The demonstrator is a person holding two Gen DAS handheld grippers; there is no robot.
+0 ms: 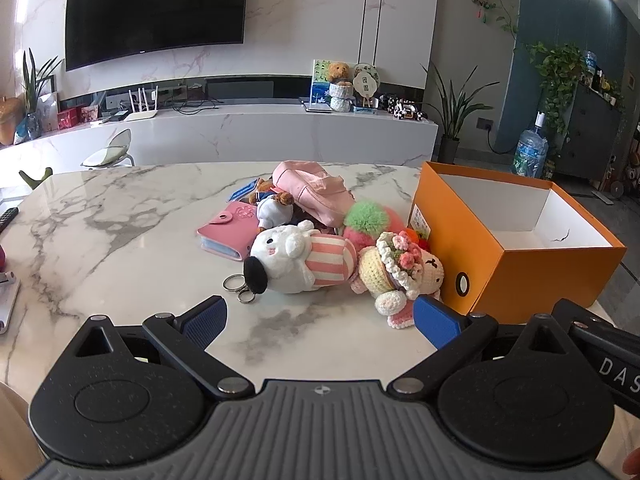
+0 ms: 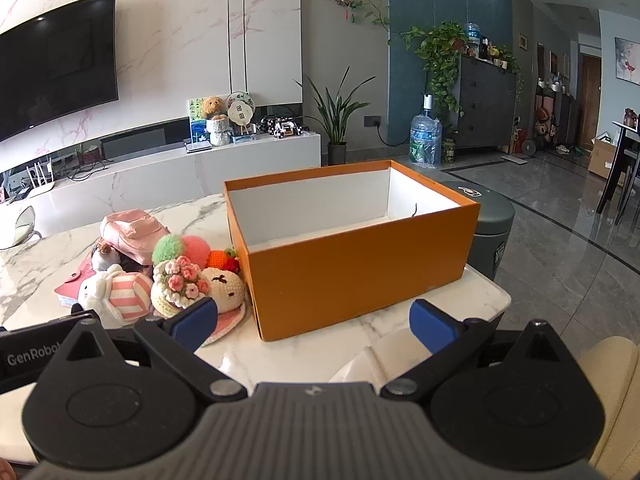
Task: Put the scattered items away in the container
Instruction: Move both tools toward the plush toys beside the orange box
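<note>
Both claws, left claw (image 1: 318, 318) and right claw (image 2: 314, 320), gape wide and hold nothing. Soft toys like the white striped plush bunny (image 1: 298, 258) huddle beside the open orange cardboard box (image 2: 360, 268) at the white marble counter (image 1: 120, 232) corner, so they are easy to lift in.

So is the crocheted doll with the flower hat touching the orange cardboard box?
Cannot tell. The left wrist view shows the crocheted doll overlapping the orange cardboard box wall, the right wrist view close beside it; neither shows plain contact or gap.

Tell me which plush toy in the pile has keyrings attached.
The white plush animal in the pink-striped outfit; metal keyrings lie at its black pom-pom end. The crocheted flower-hat doll beside it shows none.
</note>
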